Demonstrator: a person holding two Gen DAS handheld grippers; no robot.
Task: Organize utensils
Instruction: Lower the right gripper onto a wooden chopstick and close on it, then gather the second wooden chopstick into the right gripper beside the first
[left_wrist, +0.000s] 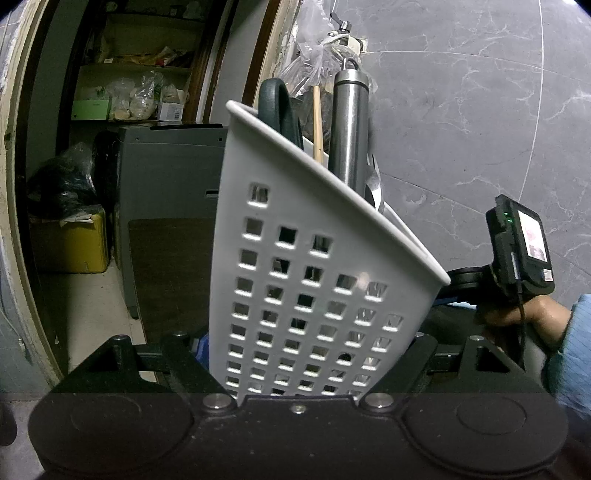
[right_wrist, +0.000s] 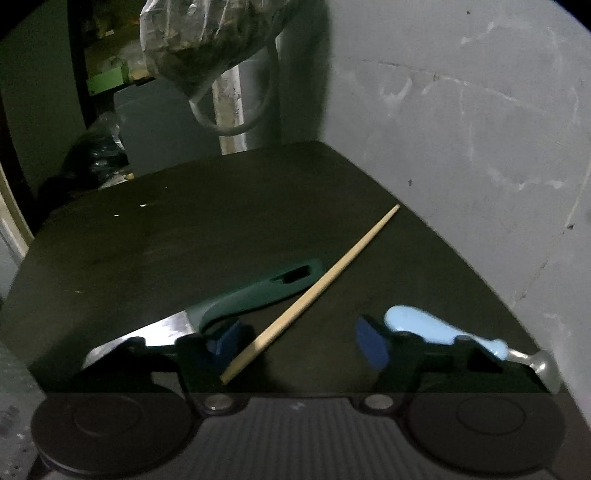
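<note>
Left gripper (left_wrist: 299, 373) clamps tilted white basket (left_wrist: 295, 280); right gripper (right_wrist: 295, 343) half-open, empty, chopstick (right_wrist: 314, 291) between fingers.

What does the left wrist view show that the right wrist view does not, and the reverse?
Only the left wrist view: the left gripper shut on a tilted white perforated utensil basket holding a steel handle, a dark green handle and a chopstick.

Only the right wrist view: the right gripper, jaws apart, over a dark table bearing a green-handled knife, a wooden chopstick and a light-blue-handled utensil.

Both: the grey marbled wall.
</note>
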